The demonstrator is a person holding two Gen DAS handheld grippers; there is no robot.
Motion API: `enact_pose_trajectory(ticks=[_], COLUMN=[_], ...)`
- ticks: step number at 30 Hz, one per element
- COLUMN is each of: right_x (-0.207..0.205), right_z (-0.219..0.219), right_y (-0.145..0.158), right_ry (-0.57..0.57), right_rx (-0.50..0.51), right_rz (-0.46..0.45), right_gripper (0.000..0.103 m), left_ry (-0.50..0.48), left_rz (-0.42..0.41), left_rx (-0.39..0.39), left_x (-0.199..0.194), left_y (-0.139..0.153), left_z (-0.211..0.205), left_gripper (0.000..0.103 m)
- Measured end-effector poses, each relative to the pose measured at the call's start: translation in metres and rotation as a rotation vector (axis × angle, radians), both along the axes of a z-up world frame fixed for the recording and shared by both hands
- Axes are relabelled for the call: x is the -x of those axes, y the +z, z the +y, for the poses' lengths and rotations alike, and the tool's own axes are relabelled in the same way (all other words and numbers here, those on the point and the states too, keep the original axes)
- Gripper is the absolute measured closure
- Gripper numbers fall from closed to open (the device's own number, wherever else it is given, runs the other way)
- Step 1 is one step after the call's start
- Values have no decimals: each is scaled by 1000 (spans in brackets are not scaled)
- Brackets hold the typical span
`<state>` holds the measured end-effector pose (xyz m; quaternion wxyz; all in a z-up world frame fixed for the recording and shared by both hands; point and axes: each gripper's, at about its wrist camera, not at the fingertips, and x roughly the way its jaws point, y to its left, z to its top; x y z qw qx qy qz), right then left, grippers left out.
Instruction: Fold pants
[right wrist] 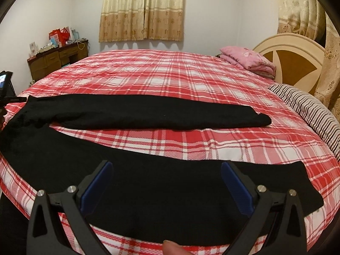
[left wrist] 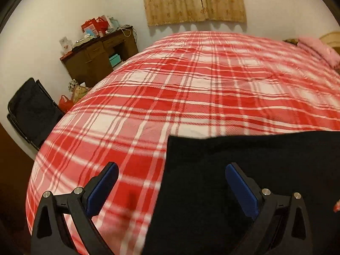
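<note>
Nearest, the right gripper (right wrist: 165,182) is held with jaws spread wide above the near leg of the black pants (right wrist: 148,191), nothing pinched; the left gripper (left wrist: 172,184) is likewise spread, over the garment's edge at the waist end. Beyond, the far leg is laid splayed apart across the plaid bedspread (right wrist: 191,68). Bedspread could be pinched with the cloth, so the fold may be dragged askew.

One pair of black pants (right wrist: 136,114), two legs spread apart; two grippers, left gripper (left wrist: 172,182) and right gripper (right wrist: 166,178), two blue-padded fingers apiece, each set wide apart; one red plaid bed cover (right wrist: 191,74); one pink folded quilt (right wrist: 247,60); one striped pillow (right wrist: 308,108); one headboard (right wrist: 295,61); one wooden desk (left wrist: 99,55); one fingertip (right wrist: 172,248); two curtained spots.
</note>
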<state>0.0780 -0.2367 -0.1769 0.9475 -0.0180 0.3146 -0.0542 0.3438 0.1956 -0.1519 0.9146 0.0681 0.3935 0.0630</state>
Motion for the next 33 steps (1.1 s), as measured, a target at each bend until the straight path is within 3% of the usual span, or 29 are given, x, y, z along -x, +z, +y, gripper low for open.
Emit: enact_pose_trajectory(ticks=[4,8,9,10,13,17,21,33], right_x=[-5,-16,-21,-24,-38,-66,-95,-185], right_z=[-18,-53,-65,-76,-114,-161,-197,-280], right_y=[7,20,24,27,34,35,31,-1], right_ry=[0,-53,-73,-93,-156,-235,-291,-318], right_rx=[-31,-54,-63,-70,-104,-140,-160,-197], right_rz=[8,4,0,-3,7,47,108,255], right_gripper=[2,9,12,13,23,34,39,41], left_ry=[-27,-25,-49,-63,-63,-78,-76,-66], left_rz=[54,87,79,71,48,24,38,50], left_rx=[80,165,202,226,228,250,294,272], left_x=[-25,-32,-30,-25,-22,-17,-22,-29], left_y=[-8,-17,-19,-19,-18,-18,-21,-27], left_z=[10,19,20,19,18,20,26,23], left_gripper=[39,52,64,68,76,83,84,84])
